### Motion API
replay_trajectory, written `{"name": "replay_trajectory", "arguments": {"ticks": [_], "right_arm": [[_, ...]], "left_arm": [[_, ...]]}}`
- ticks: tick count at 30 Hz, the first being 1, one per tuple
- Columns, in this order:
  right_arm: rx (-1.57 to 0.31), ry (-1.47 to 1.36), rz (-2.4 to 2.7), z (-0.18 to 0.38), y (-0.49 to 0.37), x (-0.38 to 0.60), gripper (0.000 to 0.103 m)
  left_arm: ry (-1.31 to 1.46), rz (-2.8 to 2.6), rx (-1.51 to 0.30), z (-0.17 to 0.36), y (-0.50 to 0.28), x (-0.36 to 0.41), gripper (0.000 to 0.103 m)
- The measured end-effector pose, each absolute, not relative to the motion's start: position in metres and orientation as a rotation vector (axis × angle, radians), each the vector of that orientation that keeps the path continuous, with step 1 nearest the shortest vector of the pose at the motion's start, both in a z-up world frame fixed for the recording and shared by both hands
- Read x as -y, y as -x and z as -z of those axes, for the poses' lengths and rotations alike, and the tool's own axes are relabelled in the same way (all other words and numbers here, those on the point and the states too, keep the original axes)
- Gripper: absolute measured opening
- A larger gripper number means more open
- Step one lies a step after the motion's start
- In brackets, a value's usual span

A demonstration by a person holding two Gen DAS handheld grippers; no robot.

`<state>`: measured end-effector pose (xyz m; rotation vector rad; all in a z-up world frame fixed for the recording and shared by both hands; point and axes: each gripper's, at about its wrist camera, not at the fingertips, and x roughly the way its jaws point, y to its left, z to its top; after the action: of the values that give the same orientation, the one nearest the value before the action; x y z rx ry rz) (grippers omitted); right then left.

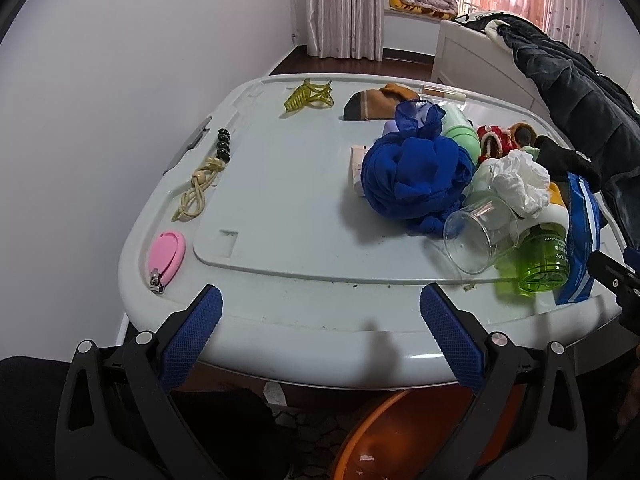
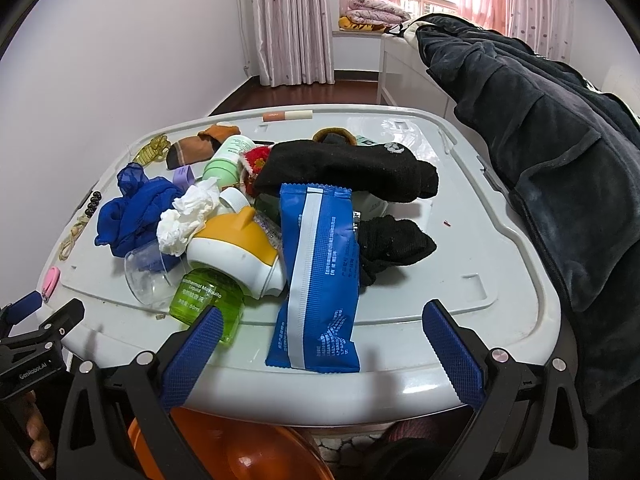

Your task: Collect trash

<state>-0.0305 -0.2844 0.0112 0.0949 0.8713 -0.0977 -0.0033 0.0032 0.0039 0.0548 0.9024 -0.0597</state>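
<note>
Both claws hovered wide apart and empty at the near edge of the grey tabletop [image 2: 520, 264]: the left claw [image 1: 320, 336] faced its barer side, the right claw [image 2: 322, 344] faced the clutter. Nothing looked collected yet; this seemed the choosing step. The likeliest trash, a crumpled white tissue [image 2: 186, 216], sat atop the pile beside a blue wrapper [image 2: 316, 276]. The next move probably called for a light pinch from above. A clear cup [image 1: 478, 234] lay tipped and apparently empty. An orange basin [image 2: 256, 452] waited below the edge, its contents hard to make out.
</note>
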Motion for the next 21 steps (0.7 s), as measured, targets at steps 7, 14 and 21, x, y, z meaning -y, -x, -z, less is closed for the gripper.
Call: {"name": "replay_trajectory", "arguments": {"ticks": [7,14,21], "right_arm": [[-0.871,-0.101,0.102,-0.011,0.031,0.287,0.099],[-0.893,-0.175,0.093,-0.011,0.032,0.302,0.099],[-0.943,-0.193,0.081,-0.007,0.006,0.301,0.099]], "left_arm": [[-0.056,0.059,-0.908,-0.003,0.002,-0.004,0.097],[-0.047,0.065,-0.910,-0.004,0.003,-0.004,0.097],[-0.050,0.074,-0.947,0.001,0.002,-0.001,0.097]]}}
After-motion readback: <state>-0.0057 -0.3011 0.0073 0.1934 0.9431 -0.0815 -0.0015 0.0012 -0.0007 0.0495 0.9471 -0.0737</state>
